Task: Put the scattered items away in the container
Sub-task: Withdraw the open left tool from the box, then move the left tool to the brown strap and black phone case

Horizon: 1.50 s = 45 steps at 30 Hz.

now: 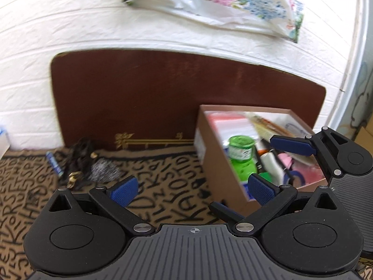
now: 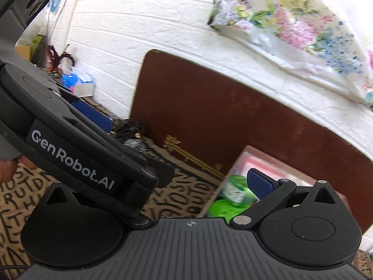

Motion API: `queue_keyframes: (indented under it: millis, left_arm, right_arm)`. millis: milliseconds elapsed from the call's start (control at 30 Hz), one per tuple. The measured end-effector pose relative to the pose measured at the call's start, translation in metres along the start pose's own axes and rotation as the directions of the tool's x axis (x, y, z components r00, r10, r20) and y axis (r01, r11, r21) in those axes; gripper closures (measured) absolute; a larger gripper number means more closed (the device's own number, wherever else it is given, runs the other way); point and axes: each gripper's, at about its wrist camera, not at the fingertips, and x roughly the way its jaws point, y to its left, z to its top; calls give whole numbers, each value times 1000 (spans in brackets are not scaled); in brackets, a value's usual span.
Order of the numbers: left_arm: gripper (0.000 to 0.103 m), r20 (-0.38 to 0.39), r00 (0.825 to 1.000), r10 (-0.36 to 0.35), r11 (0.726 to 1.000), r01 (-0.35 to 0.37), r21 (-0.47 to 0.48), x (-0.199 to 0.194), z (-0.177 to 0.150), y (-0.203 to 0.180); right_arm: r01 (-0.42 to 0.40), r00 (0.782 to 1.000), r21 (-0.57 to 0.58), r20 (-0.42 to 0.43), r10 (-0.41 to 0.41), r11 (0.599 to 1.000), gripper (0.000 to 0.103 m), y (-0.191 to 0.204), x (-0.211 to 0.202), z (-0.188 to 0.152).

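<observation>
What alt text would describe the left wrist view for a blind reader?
The open left gripper hovers empty over a letter-patterned cloth. Right of it, a cardboard box holds a green bottle and other items; a blue pen and dark cords lie at left.

left wrist view: sitting low over the lettered cloth [image 1: 163, 170], looking forward between its own blue pads [image 1: 124, 190] toward the brown board [image 1: 151, 98] and white brick wall [image 1: 46, 46].
left wrist nearness: hanging close beside the cardboard box [image 1: 216, 163], looking down into its open top at right.
right wrist view: looking forward and tilted, partly blocked at left by the left gripper [image 2: 93, 116] crossing the frame.
right wrist nearness: hovering directly over the cardboard box [image 2: 235, 163], nearer than the other view.
shared: both are taking in the box, the green bottle [image 1: 241, 156] [image 2: 230, 196], the board, the wall and the floral bag [image 1: 209, 0] [image 2: 291, 30].
</observation>
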Motion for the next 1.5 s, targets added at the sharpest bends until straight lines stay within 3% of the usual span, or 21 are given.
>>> queue_keyframes:
  millis: [200,333,500,600,733,867,1067,1300,1500]
  left_arm:
    - [0,-20,999,28,999,-29,-42,-6,-36,35]
    - [0,-65,994,91,994,-95,-57,2,-66,62]
    - [0,-102,988,113,985,-125,-117,17,-75,98]
    - [1,-112,986,127,978,-144,-154,29,-72,117]
    - [4,-110,982,152,970,-170,-174,47,-64,137]
    - [7,-112,981,160,967,-178,-182,64,-56,155]
    - [13,-117,980,161,958,-184,-221,86,-40,183]
    - [14,-94,984,153,953,-172,-250,107,-16,207]
    - [16,-110,983,146,958,-169,-231,130,-3,219]
  right_arm:
    - [-88,994,29,-66,90,996,0,37,18,-8]
    - [-119,977,73,-171,130,990,0,63,48,-23]
    - [-134,954,183,-243,177,974,0,79,84,-34]
    - [-125,955,221,-236,177,967,0,85,99,-33]
    - [-108,962,173,-229,147,979,0,93,121,-35]
    - [-137,959,198,-218,180,971,0,90,142,-35]
    - [-194,970,230,-98,221,954,1,81,169,-24]
    - [-217,975,149,-12,221,965,1,84,207,4]
    - [-225,974,70,-1,226,972,2,93,236,17]
